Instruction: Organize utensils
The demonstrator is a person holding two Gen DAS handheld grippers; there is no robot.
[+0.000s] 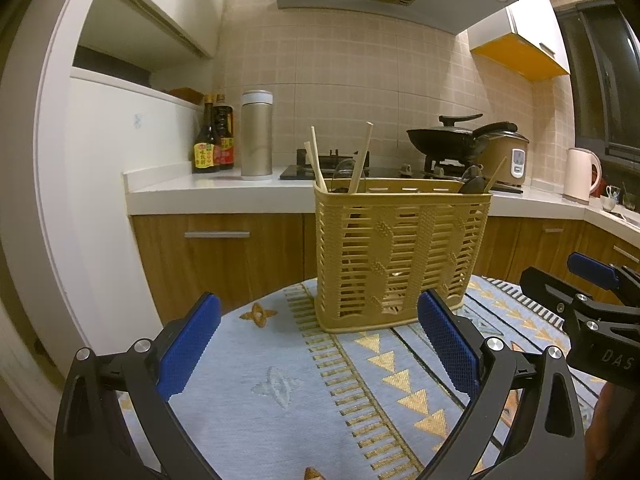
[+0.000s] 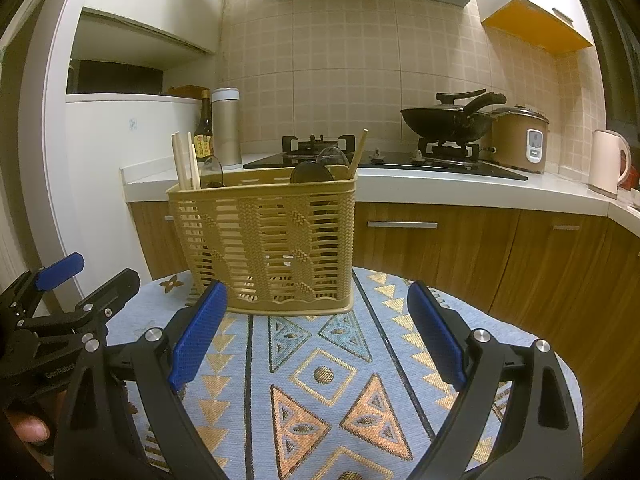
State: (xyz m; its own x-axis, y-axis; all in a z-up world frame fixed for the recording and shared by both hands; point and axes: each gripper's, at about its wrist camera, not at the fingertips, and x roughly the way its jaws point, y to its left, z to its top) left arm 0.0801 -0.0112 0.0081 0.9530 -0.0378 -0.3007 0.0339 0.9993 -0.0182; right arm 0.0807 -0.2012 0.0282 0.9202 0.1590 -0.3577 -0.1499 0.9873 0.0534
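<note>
A tan slatted plastic utensil basket (image 1: 400, 252) stands upright on a blue patterned cloth (image 1: 280, 380); it also shows in the right wrist view (image 2: 268, 240). Wooden chopsticks (image 1: 360, 158) and dark and clear spoons (image 2: 312, 172) stick out of its top. My left gripper (image 1: 320, 312) is open and empty, just in front of the basket. My right gripper (image 2: 316, 300) is open and empty, also just short of the basket. Each gripper shows at the edge of the other's view: the right gripper (image 1: 560, 280) at the right, the left gripper (image 2: 92, 272) at the left.
Behind the table runs a white counter (image 1: 208, 190) with sauce bottles (image 1: 212, 140), a metal flask (image 1: 256, 136), a gas hob with a black wok (image 1: 444, 136), a rice cooker (image 1: 508, 156) and a kettle (image 1: 580, 176). Wooden cabinet fronts (image 2: 460, 248) lie below.
</note>
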